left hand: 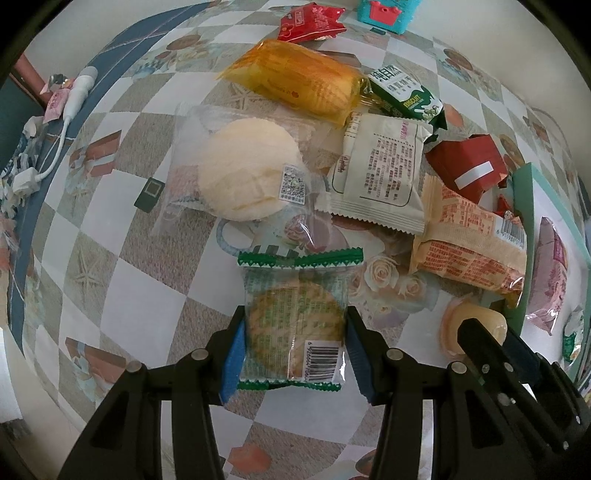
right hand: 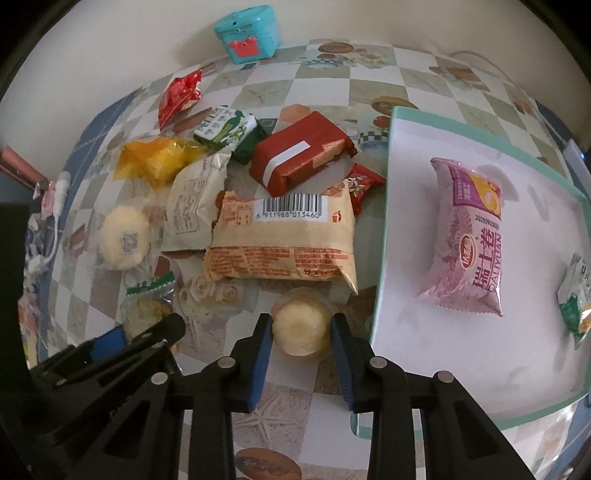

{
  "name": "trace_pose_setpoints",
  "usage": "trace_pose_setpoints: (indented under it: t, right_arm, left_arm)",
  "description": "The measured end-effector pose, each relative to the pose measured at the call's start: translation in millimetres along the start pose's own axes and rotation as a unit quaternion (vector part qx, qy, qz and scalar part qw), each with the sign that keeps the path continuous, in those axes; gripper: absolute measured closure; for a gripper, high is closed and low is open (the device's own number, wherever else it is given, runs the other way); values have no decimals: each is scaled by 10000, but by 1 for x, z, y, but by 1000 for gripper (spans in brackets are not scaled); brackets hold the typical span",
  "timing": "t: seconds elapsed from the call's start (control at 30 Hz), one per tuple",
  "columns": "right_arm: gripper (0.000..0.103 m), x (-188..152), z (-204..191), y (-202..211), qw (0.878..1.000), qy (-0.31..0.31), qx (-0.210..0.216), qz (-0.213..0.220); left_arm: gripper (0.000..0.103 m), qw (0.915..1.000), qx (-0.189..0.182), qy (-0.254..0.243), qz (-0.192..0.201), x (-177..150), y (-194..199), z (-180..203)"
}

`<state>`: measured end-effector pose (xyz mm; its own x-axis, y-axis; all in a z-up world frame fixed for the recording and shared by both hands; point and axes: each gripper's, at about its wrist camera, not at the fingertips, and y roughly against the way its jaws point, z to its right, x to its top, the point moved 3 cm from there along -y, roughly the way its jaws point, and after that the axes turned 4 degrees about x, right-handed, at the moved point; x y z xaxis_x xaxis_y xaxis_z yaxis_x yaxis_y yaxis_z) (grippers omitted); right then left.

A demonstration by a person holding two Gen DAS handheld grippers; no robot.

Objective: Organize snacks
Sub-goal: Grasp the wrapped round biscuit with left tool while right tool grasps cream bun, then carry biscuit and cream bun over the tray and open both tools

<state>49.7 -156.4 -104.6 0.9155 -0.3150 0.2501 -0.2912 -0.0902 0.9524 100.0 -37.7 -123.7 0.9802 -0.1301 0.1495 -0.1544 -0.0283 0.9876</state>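
My left gripper [left hand: 294, 325] points down at the checked tablecloth and is shut on a clear, green-edged biscuit packet [left hand: 295, 317]; both blue pads press its sides. The same packet [right hand: 147, 295] shows in the right wrist view beside the left fingers [right hand: 155, 332]. My right gripper [right hand: 301, 325] has its pads against both sides of a small round yellow pudding cup [right hand: 301, 332], which rests on the cloth next to the tray. In the left wrist view that cup [left hand: 476, 317] is partly hidden by the right fingers [left hand: 480, 339].
A white tray with a teal rim [right hand: 386, 221] lies at the right, holding a purple packet [right hand: 469, 236] and a green-white packet [right hand: 576, 295]. Several snacks are piled behind: a beige barcoded packet [right hand: 284, 243], a red block [right hand: 299, 155], an orange packet [left hand: 299, 81], a wrapped round cake [left hand: 247, 170]. A teal box [right hand: 249, 33] stands at the wall.
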Motion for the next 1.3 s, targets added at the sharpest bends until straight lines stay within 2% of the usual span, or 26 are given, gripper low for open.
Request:
trace_pose_setpoints:
  t: [0.43,0.53,1.03,1.3]
  right_arm:
    - [68,0,-4,-3,9999,103,-83,26]
    - [68,0,-3,0,10000,72,-64,25]
    - [69,12,-6,67,9963,-54,197,839]
    - [69,16,12,86,9938,-309,76,1065]
  left_arm:
    - [51,10000,12,18,9,0,-1,1]
    - [51,9999,-103,94,-18,1,1,-3]
    - [51,9950,-244,590,772,8,54,-41]
    - [51,9924,-297,540,1061,6,79,-32]
